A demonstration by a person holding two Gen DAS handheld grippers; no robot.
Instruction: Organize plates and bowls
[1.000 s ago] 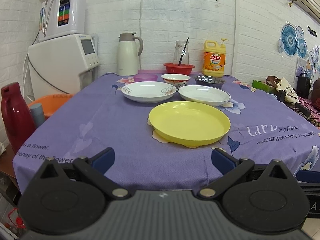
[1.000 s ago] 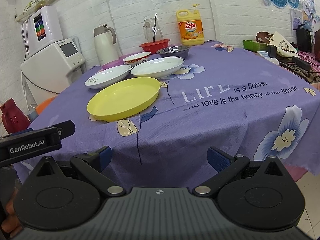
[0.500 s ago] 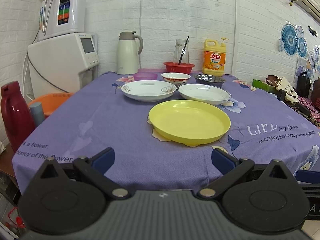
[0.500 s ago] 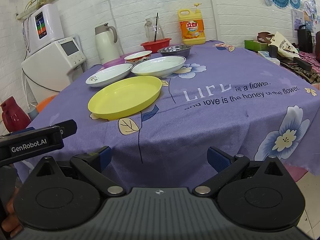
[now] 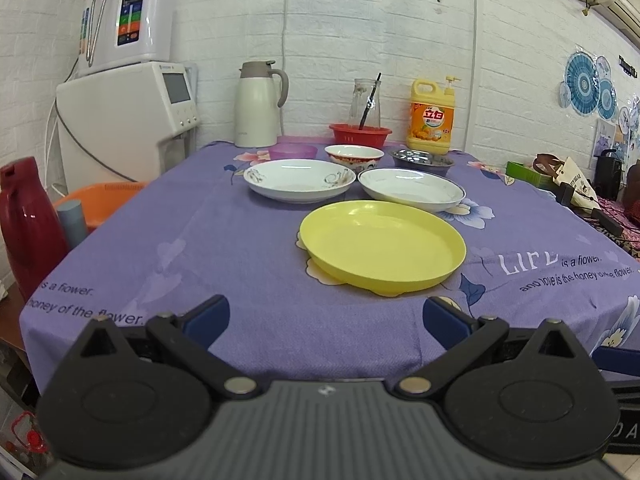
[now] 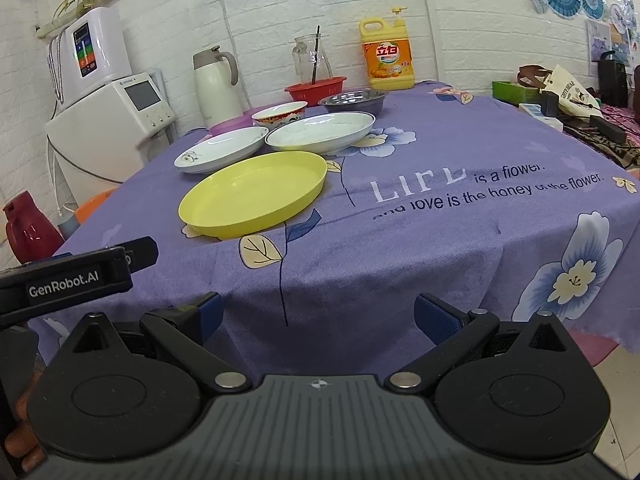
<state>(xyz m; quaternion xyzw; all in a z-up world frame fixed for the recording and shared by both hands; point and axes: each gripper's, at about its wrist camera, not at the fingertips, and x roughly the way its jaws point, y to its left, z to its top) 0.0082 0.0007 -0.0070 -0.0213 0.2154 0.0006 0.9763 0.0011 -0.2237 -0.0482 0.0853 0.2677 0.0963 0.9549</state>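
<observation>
A yellow plate (image 5: 382,244) (image 6: 252,194) lies nearest on the purple tablecloth. Behind it lie two white plates, one on the left (image 5: 299,180) (image 6: 222,154) and one on the right (image 5: 412,190) (image 6: 320,132). Further back stand a red-patterned bowl (image 5: 354,157) (image 6: 280,114), a steel bowl (image 5: 422,158) (image 6: 352,102) and a small purple bowl (image 5: 293,152). My left gripper (image 5: 326,316) is open and empty at the table's near edge, short of the yellow plate. My right gripper (image 6: 318,314) is open and empty at the near edge, right of the left gripper's body (image 6: 68,280).
A red basket (image 5: 360,134) with a glass jug, a white thermos (image 5: 258,106) and a yellow detergent bottle (image 5: 432,118) line the back wall. A water dispenser (image 5: 124,120) and red flask (image 5: 28,228) stand left. Clutter (image 6: 560,104) sits far right.
Both grippers have risen slightly and edged toward the table; the dishes sit a little lower in both views. Nothing on the table has moved.
</observation>
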